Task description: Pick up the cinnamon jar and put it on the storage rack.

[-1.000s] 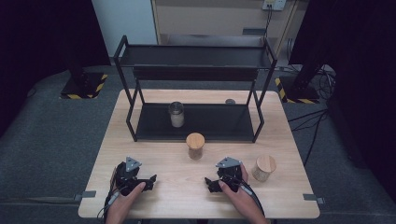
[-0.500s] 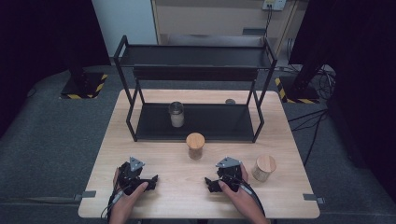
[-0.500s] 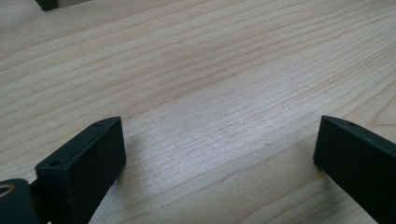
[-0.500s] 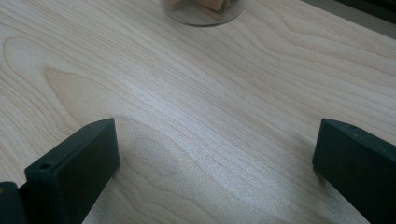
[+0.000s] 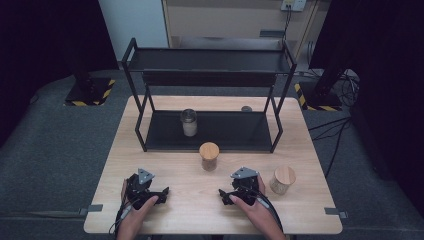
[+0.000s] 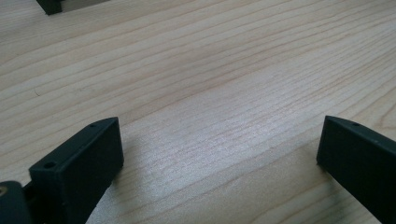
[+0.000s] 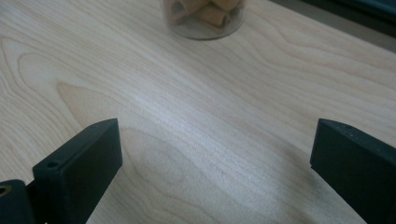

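Note:
My left gripper (image 5: 148, 189) rests on the wooden table (image 5: 165, 165) near its front edge, held by a hand. Its jaws stand wide open over bare wood (image 6: 219, 154). My right gripper (image 5: 241, 188) lies at the front right, also hand-held and open with nothing between its fingers (image 7: 217, 154). A glass jar with a wooden lid (image 5: 209, 156) stands mid-table just ahead of the right gripper, and its base with brown pieces inside (image 7: 203, 16) shows at the top of the right gripper view. A second wooden-lidded jar (image 5: 283, 179) stands right of the right gripper.
A black two-tier metal rack (image 5: 210, 80) takes up the back half of the table. A glass jar with a dark lid (image 5: 189, 122) stands on its lower shelf. A small dark round object (image 5: 246, 108) lies behind the rack. One rack foot (image 6: 53, 5) is visible.
The left gripper has edged slightly to the right. The right gripper and the jars have stayed put.

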Motion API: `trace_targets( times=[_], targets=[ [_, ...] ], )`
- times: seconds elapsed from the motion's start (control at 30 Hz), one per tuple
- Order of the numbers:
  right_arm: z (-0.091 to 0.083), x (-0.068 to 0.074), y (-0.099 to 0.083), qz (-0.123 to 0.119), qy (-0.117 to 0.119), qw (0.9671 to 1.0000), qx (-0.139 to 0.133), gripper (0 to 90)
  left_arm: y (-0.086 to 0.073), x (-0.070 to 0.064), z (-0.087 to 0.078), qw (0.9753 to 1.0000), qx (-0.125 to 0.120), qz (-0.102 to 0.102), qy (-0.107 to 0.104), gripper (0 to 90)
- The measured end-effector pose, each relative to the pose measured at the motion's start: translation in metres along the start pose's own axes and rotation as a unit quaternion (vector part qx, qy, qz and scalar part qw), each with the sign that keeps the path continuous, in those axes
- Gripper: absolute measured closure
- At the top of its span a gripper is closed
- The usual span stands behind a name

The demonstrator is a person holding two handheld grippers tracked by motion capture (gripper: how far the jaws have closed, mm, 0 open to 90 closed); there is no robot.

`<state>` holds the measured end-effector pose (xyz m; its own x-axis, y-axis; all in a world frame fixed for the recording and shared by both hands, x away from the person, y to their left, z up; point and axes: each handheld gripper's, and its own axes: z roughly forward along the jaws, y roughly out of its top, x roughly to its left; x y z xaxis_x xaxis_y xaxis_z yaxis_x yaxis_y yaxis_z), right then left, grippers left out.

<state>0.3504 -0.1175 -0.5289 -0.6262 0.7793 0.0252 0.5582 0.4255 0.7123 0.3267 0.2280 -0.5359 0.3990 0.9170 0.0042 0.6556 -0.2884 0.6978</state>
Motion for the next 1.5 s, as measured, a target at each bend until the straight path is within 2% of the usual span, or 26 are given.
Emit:
trace_targets(
  times=[0.37,0.8,1.23,1.3,1.5],
  targets=[
    [-0.002,-0.002,0.018,-0.007,-0.001,1.0000,0.000,4.2,0.000,0.000,0.000,1.0000,0.000,0.001,-0.001,0.0],
    [0.004,0.009,0.048,-0.023,0.005,0.9997,-0.010,4.6,0.000,0.000,0.000,1.0000,0.000,0.001,-0.001,0.0],
    [0.019,0.011,0.065,0.003,0.005,0.9999,-0.015,6.8,0.000,0.000,0.000,1.0000,-0.001,0.001,-0.001,0.0],
    [0.021,0.011,0.069,-0.004,0.002,0.9999,-0.014,8.0,0.000,0.000,0.000,1.0000,-0.001,0.001,-0.001,0.0],
    [0.028,0.013,0.074,0.000,0.001,0.9999,-0.014,9.5,0.000,0.000,0.000,1.0000,0.000,0.000,0.001,0.0]
  ],
)
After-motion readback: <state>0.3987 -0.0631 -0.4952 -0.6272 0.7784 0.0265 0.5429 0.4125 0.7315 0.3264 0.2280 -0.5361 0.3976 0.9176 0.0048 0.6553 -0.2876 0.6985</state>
